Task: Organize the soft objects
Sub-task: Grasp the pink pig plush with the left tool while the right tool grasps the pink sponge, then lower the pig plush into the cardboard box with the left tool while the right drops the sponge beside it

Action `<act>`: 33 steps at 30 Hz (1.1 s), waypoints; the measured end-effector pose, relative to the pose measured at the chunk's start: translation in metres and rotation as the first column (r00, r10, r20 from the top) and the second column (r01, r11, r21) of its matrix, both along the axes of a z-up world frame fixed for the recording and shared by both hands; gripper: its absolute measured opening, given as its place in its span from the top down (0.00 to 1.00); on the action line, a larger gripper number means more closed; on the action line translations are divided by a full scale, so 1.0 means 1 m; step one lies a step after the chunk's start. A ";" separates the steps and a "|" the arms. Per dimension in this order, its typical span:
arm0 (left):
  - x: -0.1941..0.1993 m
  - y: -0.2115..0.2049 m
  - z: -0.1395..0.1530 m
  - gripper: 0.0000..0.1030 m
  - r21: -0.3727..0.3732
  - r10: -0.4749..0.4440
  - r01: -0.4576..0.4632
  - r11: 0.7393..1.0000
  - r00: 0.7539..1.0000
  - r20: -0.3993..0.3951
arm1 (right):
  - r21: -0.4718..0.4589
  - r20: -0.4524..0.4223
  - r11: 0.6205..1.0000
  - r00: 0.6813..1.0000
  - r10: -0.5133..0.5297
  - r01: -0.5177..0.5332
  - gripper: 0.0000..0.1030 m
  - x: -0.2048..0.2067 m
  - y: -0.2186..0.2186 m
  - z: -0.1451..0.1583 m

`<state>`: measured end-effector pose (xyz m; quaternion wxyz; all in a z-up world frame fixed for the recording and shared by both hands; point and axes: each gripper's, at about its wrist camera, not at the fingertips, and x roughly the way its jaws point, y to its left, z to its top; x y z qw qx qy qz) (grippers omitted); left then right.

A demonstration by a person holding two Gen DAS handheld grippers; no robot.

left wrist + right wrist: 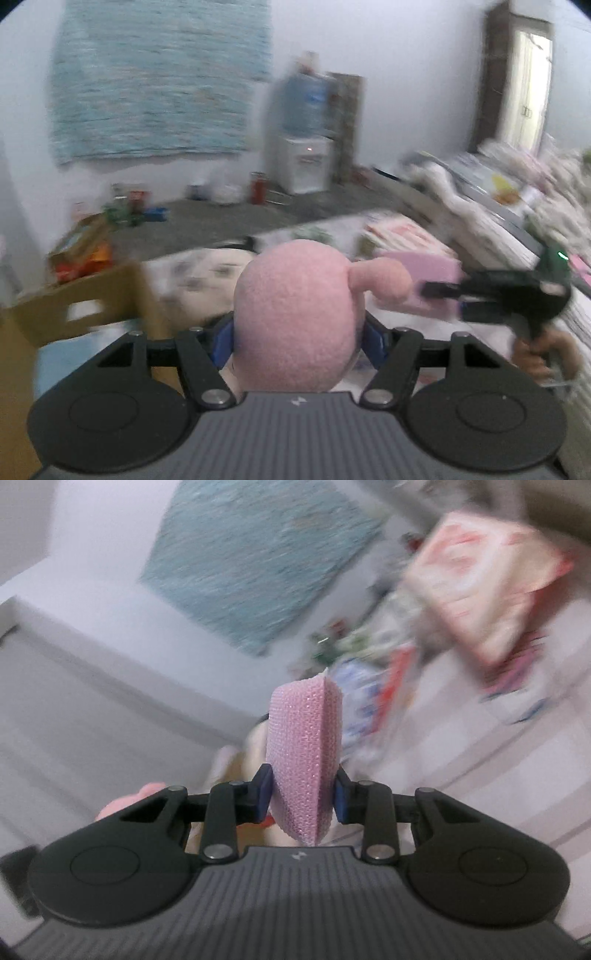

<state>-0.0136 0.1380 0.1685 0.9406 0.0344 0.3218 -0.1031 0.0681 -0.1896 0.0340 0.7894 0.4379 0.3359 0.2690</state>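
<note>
My left gripper (299,332) is clamped on a pink plush toy (295,317), its blue pads (223,341) pressed into both flanks of the rounded body, which rises toward twelve o'clock and hides most of what lies straight ahead. A stubby pink limb sticks out of the toy toward two o'clock. Past it, at three o'clock in the left wrist view, my right gripper (443,290) shows as a black shape with my hand (535,354) under it, holding a pale pink pad (424,273) against the cluttered bed (498,229). A cardboard box (92,306) stands at nine o'clock, with bright packets in another box behind it at ten. Far off at twelve o'clock a water dispenser (306,155) stands against the wall, and a blue woven hanging (159,74) covers the wall at eleven. In the right wrist view, my right gripper (303,794) squeezes a pink textured sponge (304,753) edge-on, the blue pads (264,794) biting into its two faces so it stands up toward twelve o'clock. Everything behind it is streaked with blur; a pinkish patterned bundle (480,583) sits at two o'clock and the blue hanging at eleven.
</note>
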 end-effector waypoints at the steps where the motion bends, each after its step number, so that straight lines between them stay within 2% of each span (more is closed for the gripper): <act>1: -0.004 0.015 0.005 0.34 0.012 0.044 -0.044 0.999 0.999 0.007 | 0.017 0.013 0.999 0.999 0.032 -0.032 0.69 -0.001 0.009 0.006; 5: -0.007 0.075 0.008 0.34 0.107 0.213 -0.209 0.972 0.977 -0.025 | 0.094 0.044 0.983 0.987 0.156 -0.160 0.69 0.002 0.059 0.026; 9: 0.008 0.130 -0.027 0.34 0.264 0.355 -0.319 0.910 0.930 -0.099 | 0.075 0.066 0.956 0.958 0.280 -0.285 0.68 0.014 0.125 0.046; 13: 0.036 0.168 -0.084 0.33 0.425 0.427 -0.319 0.847 0.884 -0.188 | 0.090 0.031 0.910 0.915 0.403 -0.404 0.68 0.033 0.198 0.050; 16: 0.058 0.181 -0.116 0.32 0.484 0.454 -0.298 0.823 0.856 -0.246 | 0.064 0.007 0.884 0.886 0.464 -0.464 0.69 0.043 0.247 0.055; 19: 0.077 0.197 -0.142 0.29 0.473 0.489 -0.318 0.822 0.820 -0.297 | 0.048 -0.024 0.863 0.863 0.504 -0.503 0.68 0.056 0.288 0.056; 21: 0.081 0.199 -0.155 0.24 0.473 0.495 -0.319 0.822 0.809 -0.315 | 0.023 -0.032 0.852 0.851 0.524 -0.523 0.68 0.062 0.310 0.057; 22: 0.075 0.198 -0.159 0.23 0.466 0.483 -0.303 0.831 0.809 -0.336 | 0.007 -0.041 0.848 0.847 0.531 -0.531 0.68 0.064 0.320 0.058; 24: 0.069 0.198 -0.154 0.18 0.431 0.451 -0.290 0.854 0.826 -0.338 | -0.015 -0.053 0.831 0.830 0.555 -0.557 0.68 0.064 0.337 0.060; 26: 0.060 0.195 -0.144 0.04 0.420 0.437 -0.291 0.860 0.845 -0.310 | -0.047 -0.064 0.815 0.816 0.574 -0.577 0.68 0.065 0.356 0.061; 28: 0.047 0.194 -0.131 0.03 0.411 0.419 -0.284 0.866 0.861 -0.288 | -0.092 -0.082 0.797 0.802 0.592 -0.597 0.68 0.064 0.367 0.061; 30: 0.037 0.194 -0.123 0.04 0.394 0.400 -0.275 0.877 0.872 -0.283 | -0.148 -0.099 0.776 0.790 0.605 -0.613 0.68 0.063 0.380 0.062; 31: 0.033 0.195 -0.121 0.10 0.382 0.384 -0.262 0.886 0.878 -0.287 | -0.183 -0.106 0.763 0.784 0.612 -0.620 0.68 0.063 0.385 0.063; 32: 0.032 0.196 -0.122 0.26 0.370 0.366 -0.245 0.896 0.880 -0.304 | -0.218 -0.114 0.748 0.778 0.618 -0.627 0.68 0.065 0.391 0.063; 33: 0.031 0.197 -0.125 0.35 0.363 0.358 -0.235 0.902 0.876 -0.322 | -0.249 -0.122 0.735 0.773 0.623 -0.631 0.68 0.066 0.398 0.063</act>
